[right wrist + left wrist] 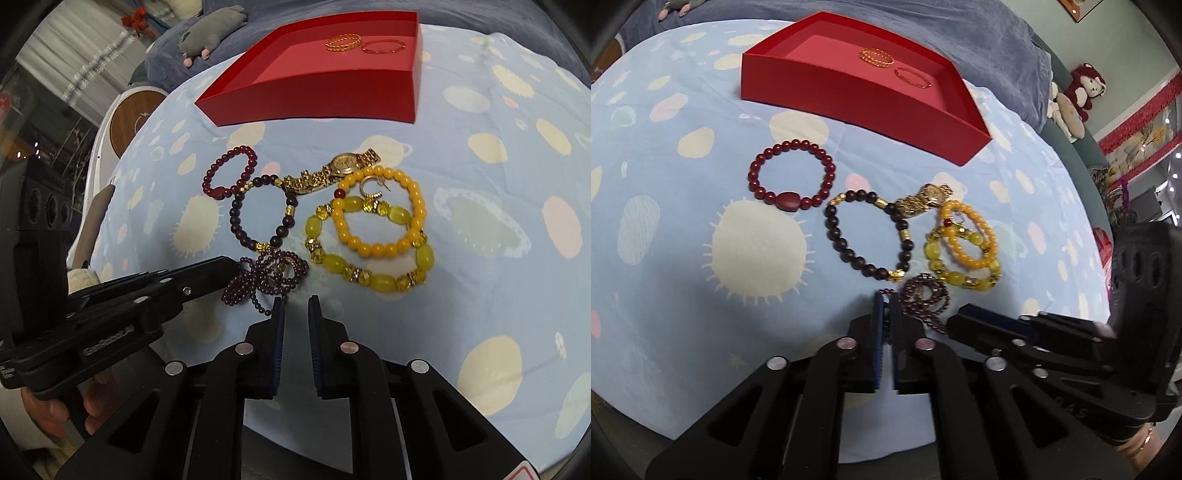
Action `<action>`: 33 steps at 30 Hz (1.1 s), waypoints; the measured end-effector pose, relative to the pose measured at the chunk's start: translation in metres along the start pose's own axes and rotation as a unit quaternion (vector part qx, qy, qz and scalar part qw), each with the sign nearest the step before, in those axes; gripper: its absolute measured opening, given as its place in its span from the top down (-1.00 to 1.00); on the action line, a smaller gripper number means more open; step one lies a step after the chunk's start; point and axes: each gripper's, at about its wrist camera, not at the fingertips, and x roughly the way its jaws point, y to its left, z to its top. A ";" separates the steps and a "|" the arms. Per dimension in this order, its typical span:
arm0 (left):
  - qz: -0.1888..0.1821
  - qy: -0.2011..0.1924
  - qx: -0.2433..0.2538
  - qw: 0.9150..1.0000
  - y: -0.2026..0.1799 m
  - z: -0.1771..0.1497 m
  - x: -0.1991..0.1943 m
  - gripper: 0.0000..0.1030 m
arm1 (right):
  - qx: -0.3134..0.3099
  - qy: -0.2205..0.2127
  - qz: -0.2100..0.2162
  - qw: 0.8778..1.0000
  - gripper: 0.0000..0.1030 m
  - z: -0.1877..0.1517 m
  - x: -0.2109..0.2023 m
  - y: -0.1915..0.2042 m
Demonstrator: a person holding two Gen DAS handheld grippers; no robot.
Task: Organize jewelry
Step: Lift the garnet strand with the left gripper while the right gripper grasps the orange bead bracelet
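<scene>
Pale blue bedsheet (pixel 480 221) with cream and pink spots, blue blanket (pixel 979 33) and soft toys behind. Red box (pixel 857 92) at far side, open-topped, holding a beaded gold ring (pixel 876 57) and a thin ring (pixel 913 77) side by side. Jewelry clustered nearer: red bead bracelet (pixel 792 175), dark bead bracelet with gold spacers (pixel 868 236) just beside it, gold watch (pixel 332 171) touching the dark bracelet, orange bead bracelet (pixel 380 210) overlapping a yellow-green bead bracelet (pixel 369 251), small gold earring (pixel 371 186) inside the orange loop. Purple bead strand (pixel 266 273) heaped nearest. Left gripper (pixel 885 299) closed on one end of the purple strand, beads visible between the blue pads. Right gripper (pixel 295 301) slightly parted, holding nothing, just beside the strand's trailing end.
</scene>
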 end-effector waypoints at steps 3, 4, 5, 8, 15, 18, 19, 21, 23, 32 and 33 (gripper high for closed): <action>-0.002 0.000 0.004 1.000 -0.007 -0.001 -0.001 0.40 | 0.010 -0.001 0.000 1.000 0.76 -0.004 0.000 -0.002; -0.002 0.001 0.009 1.000 -0.010 -0.002 0.001 0.40 | 0.013 -0.002 -0.001 1.000 0.76 -0.005 -0.001 -0.003; -0.004 0.005 0.012 1.000 -0.012 -0.003 0.004 0.40 | 0.016 -0.004 -0.002 1.000 0.76 -0.007 -0.002 -0.005; 0.007 0.014 0.029 0.999 -0.019 -0.008 0.013 0.44 | 0.029 -0.011 -0.005 1.000 0.76 -0.008 -0.007 -0.010; 0.021 -0.005 0.044 0.999 -0.019 -0.008 0.011 0.88 | 0.038 -0.017 -0.005 0.999 0.76 -0.009 -0.010 -0.015; 0.016 -0.021 0.054 0.998 -0.024 -0.006 0.003 0.88 | 0.039 -0.019 -0.003 0.999 0.76 -0.010 -0.011 -0.015; 0.013 -0.023 0.055 0.998 -0.025 -0.004 0.000 0.88 | 0.039 -0.020 -0.003 0.999 0.76 -0.010 -0.012 -0.015; 0.013 -0.031 0.060 0.998 -0.029 -0.002 -0.005 0.88 | 0.040 -0.023 0.000 0.999 0.76 -0.009 -0.013 -0.014; 0.008 -0.036 0.059 0.998 -0.031 0.001 -0.009 0.88 | 0.040 -0.025 0.001 0.999 0.76 -0.009 -0.014 -0.014; -0.002 -0.065 0.059 0.996 -0.038 0.014 -0.030 0.88 | 0.042 -0.031 0.001 0.999 0.76 -0.008 -0.017 -0.012; 0.000 -0.067 0.058 0.996 -0.036 0.015 -0.031 0.88 | 0.045 -0.034 0.000 0.998 0.76 -0.007 -0.019 -0.013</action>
